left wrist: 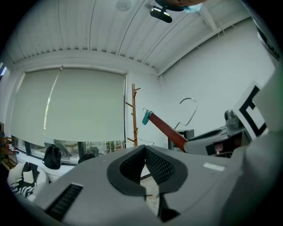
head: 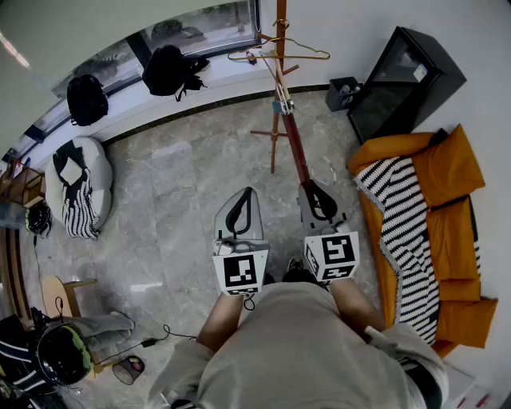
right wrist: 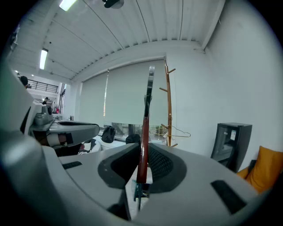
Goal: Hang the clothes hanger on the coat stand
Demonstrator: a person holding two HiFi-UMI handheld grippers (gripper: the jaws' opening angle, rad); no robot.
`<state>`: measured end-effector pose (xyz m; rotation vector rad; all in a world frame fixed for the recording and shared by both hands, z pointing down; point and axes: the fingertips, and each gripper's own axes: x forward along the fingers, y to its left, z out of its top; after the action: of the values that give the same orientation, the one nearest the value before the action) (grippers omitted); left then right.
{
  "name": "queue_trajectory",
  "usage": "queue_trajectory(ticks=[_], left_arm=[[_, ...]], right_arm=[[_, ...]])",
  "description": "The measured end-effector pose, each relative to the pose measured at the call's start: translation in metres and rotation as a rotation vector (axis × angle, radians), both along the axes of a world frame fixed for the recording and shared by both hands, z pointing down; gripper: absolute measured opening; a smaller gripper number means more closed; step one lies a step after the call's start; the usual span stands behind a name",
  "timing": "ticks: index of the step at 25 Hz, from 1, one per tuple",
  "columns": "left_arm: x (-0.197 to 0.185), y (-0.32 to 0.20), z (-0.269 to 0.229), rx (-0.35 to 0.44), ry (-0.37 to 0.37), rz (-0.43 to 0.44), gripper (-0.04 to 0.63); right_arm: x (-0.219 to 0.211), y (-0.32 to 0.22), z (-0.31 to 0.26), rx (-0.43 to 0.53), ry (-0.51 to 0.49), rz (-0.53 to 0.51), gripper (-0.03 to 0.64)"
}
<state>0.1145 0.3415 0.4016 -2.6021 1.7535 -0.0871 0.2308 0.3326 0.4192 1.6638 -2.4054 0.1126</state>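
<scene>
My right gripper [head: 319, 196] is shut on one end of a dark red wooden hanger [head: 295, 144]. The hanger sticks forward and up from the jaws toward the coat stand [head: 280, 20]. In the right gripper view the hanger [right wrist: 144, 132] stands upright between the pads, left of the stand [right wrist: 169, 106]. In the left gripper view the hanger's bar [left wrist: 166, 128] carries a teal clip, and its metal hook [left wrist: 191, 110] hangs in the air right of the stand [left wrist: 133, 114], apart from it. My left gripper [head: 243, 204] is shut and holds nothing.
A thin wire hanger [head: 279, 54] hangs on a peg of the stand. A black cabinet [head: 403, 80] and a small bin [head: 342, 93] stand at the right wall. An orange sofa [head: 447, 184] with a striped blanket lies right. Backpacks [head: 169, 68] sit on the sill.
</scene>
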Motion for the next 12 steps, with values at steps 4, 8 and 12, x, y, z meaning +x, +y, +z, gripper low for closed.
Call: queue_trajectory(ticks=[4, 8, 12], left_arm=[[-0.009, 0.000, 0.002, 0.005, 0.000, -0.004, 0.009], [-0.017, -0.001, 0.010, -0.013, -0.012, 0.019, 0.009], [-0.033, 0.004, 0.020, -0.041, -0.015, 0.003, 0.009]], right_arm=[[-0.013, 0.000, 0.003, 0.009, -0.031, -0.016, 0.055], [-0.026, -0.003, 0.006, 0.022, -0.035, -0.044, 0.055], [-0.041, 0.000, 0.014, 0.007, -0.019, -0.072, 0.055]])
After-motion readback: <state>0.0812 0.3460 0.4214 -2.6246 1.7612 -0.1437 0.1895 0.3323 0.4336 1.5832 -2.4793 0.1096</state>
